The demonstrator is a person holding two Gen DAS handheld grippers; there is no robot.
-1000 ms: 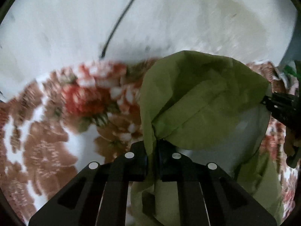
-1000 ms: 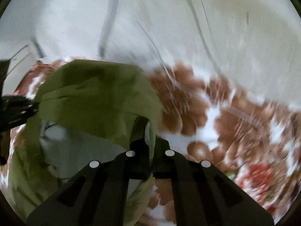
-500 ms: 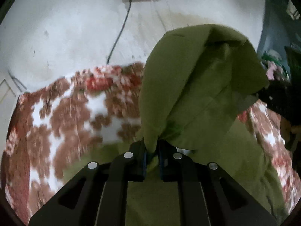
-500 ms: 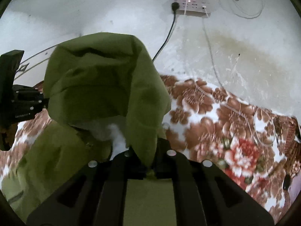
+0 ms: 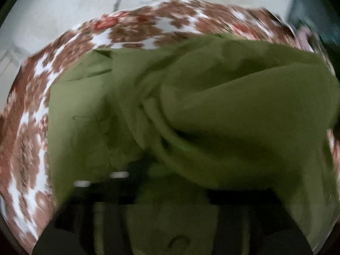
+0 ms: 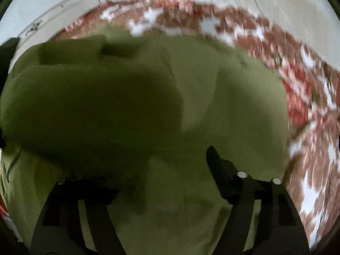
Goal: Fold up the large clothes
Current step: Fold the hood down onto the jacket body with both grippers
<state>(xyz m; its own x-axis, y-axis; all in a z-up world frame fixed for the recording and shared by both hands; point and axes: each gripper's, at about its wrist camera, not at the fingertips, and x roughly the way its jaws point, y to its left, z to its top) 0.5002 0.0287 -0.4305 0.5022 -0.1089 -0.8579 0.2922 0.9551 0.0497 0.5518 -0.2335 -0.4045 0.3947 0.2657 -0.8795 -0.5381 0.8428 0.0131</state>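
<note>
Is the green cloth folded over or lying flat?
Folded over: the green cloth lies doubled in a puffy hump on the flowered blanket, a rounded fold edge showing.

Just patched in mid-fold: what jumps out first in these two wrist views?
An olive-green garment fills most of both views, bunched in soft folds on a brown, red and white floral cover that shows around its edges. At the bottom, the left hand-held gripper and right hand-held gripper are opening, with cloth lying loose between the fingers, not pinched.

The left gripper (image 5: 170,182), jaws opening, hangs over the olive-green garment (image 5: 223,110) bunched on the floral bedspread (image 5: 31,127).
</note>
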